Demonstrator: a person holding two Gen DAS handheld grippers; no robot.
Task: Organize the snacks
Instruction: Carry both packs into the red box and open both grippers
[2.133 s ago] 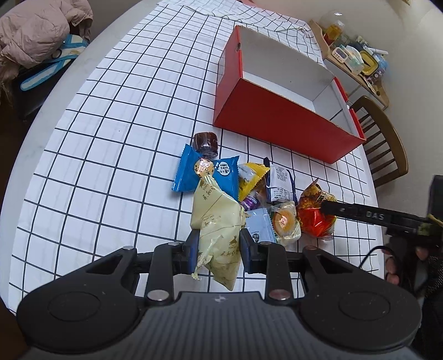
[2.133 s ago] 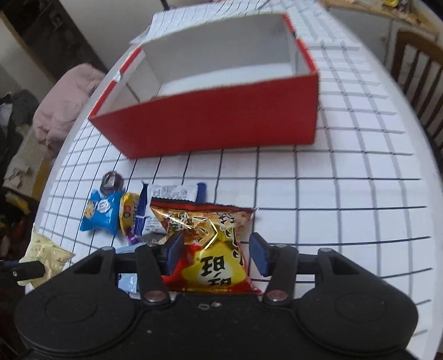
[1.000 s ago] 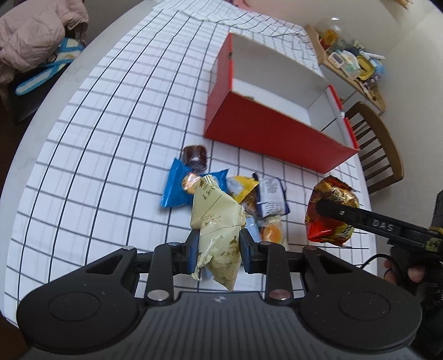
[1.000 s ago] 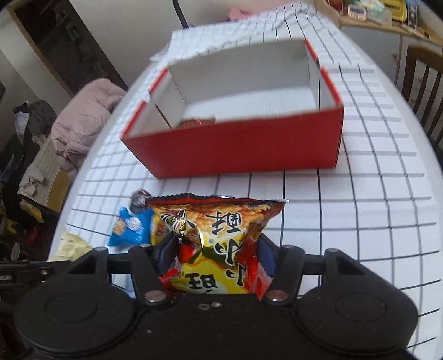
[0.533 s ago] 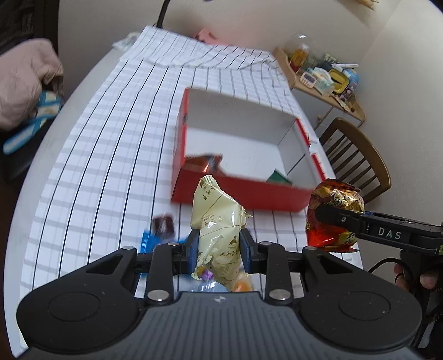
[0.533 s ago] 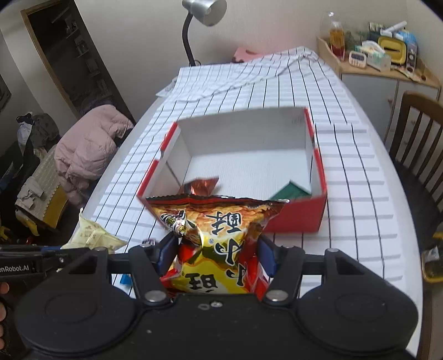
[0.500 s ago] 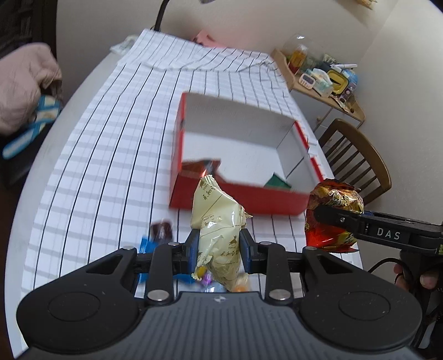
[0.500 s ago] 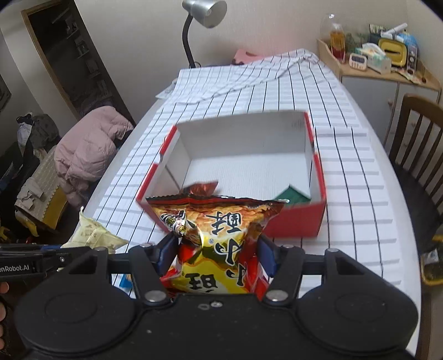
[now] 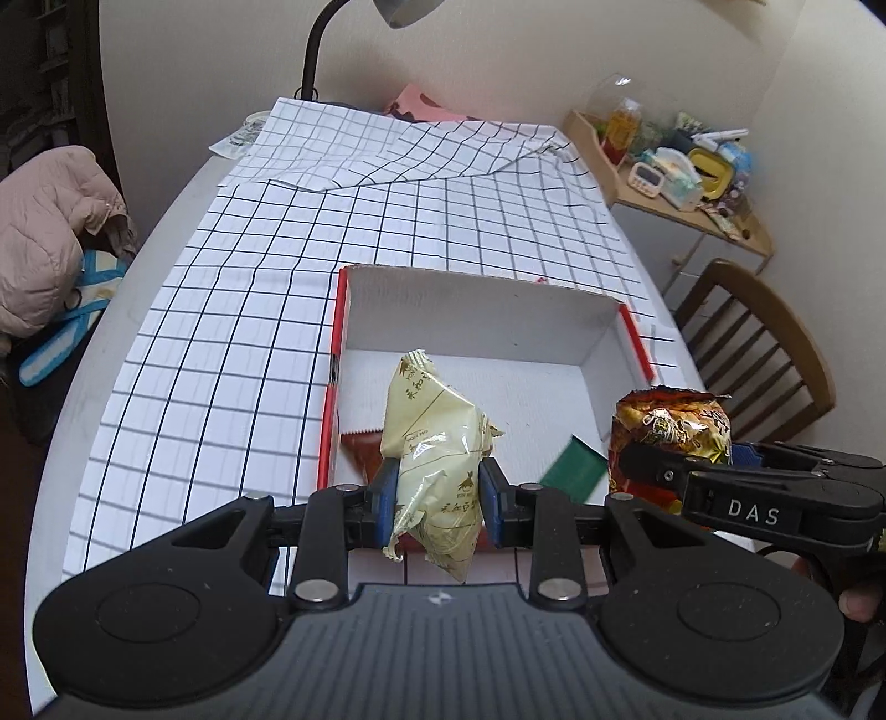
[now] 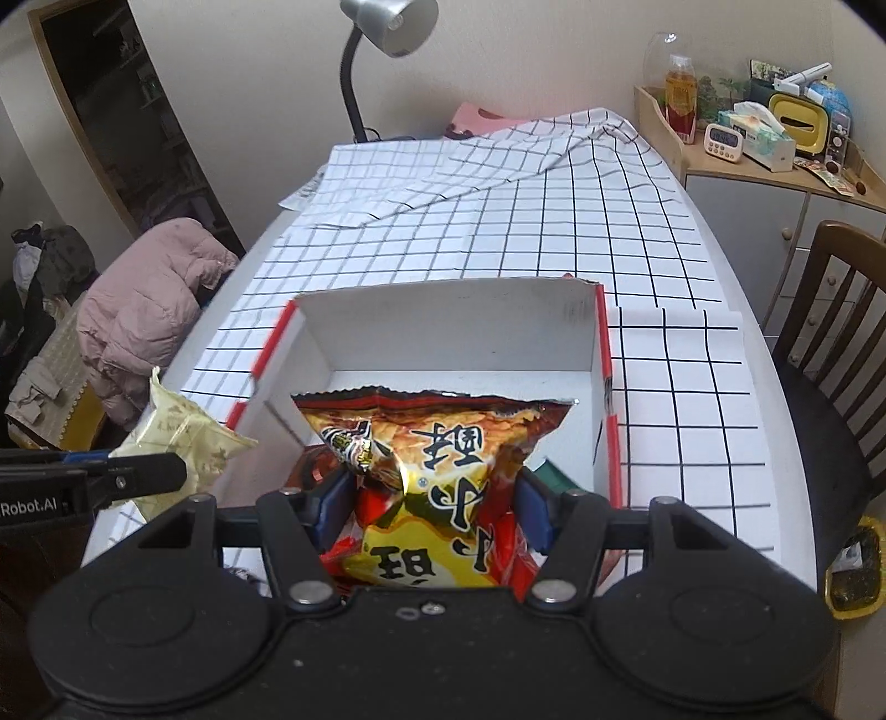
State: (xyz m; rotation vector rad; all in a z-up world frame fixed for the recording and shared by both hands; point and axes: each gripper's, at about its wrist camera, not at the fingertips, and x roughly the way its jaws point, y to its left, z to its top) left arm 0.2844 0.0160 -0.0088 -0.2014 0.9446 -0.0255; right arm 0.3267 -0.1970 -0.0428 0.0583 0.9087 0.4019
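Observation:
My left gripper [image 9: 437,498] is shut on a pale yellow snack packet [image 9: 437,443] and holds it above the near left part of the red box [image 9: 332,354]. My right gripper [image 10: 432,509] is shut on a red and gold chip bag [image 10: 437,471] above the box's [image 10: 603,332] near edge. The chip bag [image 9: 670,432] and right gripper also show at the right of the left wrist view. The yellow packet [image 10: 183,437] shows at the left of the right wrist view. Inside the box lie a red-brown packet [image 9: 360,448] and a green packet [image 9: 573,468].
The box stands on a table with a black-grid white cloth [image 9: 221,310]. A wooden chair [image 9: 764,354] stands to the right, a pink jacket [image 10: 144,310] to the left. A desk lamp [image 10: 382,33] and a cluttered shelf [image 10: 764,138] stand at the far end.
Both grippers have risen from the snack pile and moved forward over the box, each keeping its packet. The loose snacks on the table have dropped out of view.

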